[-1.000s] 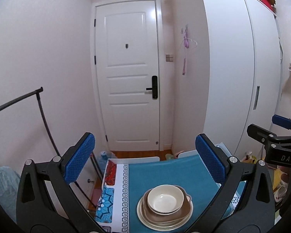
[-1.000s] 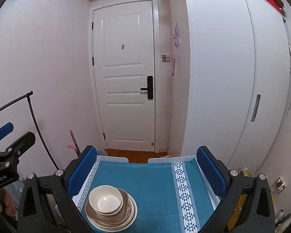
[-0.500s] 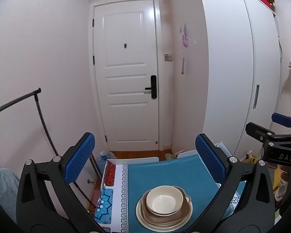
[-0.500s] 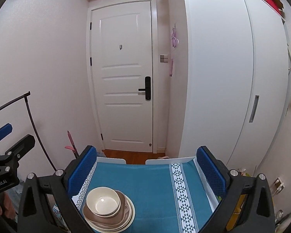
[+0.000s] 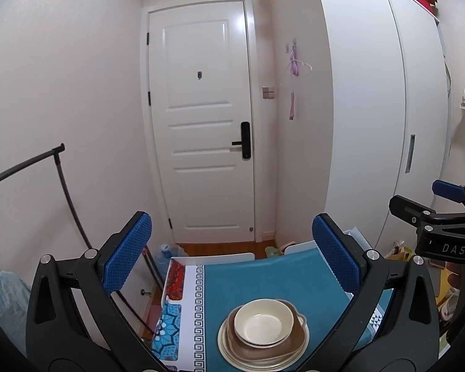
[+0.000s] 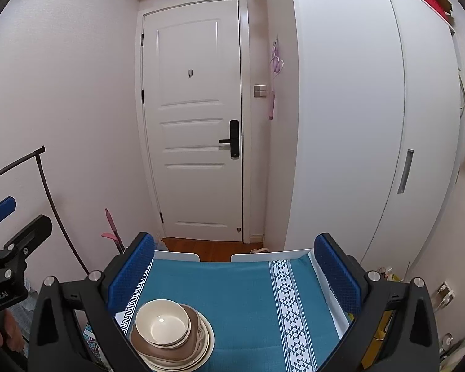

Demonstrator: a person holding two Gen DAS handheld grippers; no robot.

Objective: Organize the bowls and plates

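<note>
A cream bowl (image 5: 262,322) sits in a brown dish (image 5: 294,341) on a cream plate (image 5: 232,352), stacked on the teal tablecloth (image 5: 263,279). My left gripper (image 5: 232,254) is open and empty, held above and before the stack. The stack shows in the right wrist view too: bowl (image 6: 162,322), brown dish (image 6: 195,331), plate (image 6: 209,345). My right gripper (image 6: 234,274) is open and empty, above the cloth (image 6: 241,297), right of the stack. Each gripper appears at the edge of the other's view.
A white door (image 5: 201,117) and a white wardrobe (image 5: 372,108) stand beyond the table. A black clothes rack (image 5: 59,167) is at the left. The table's far edge (image 6: 263,255) faces the door. Bags and clutter (image 5: 396,251) lie on the floor at right.
Both grippers have drifted slightly; the stack sits a little lower and further left in both views. Nothing was grasped or released.
</note>
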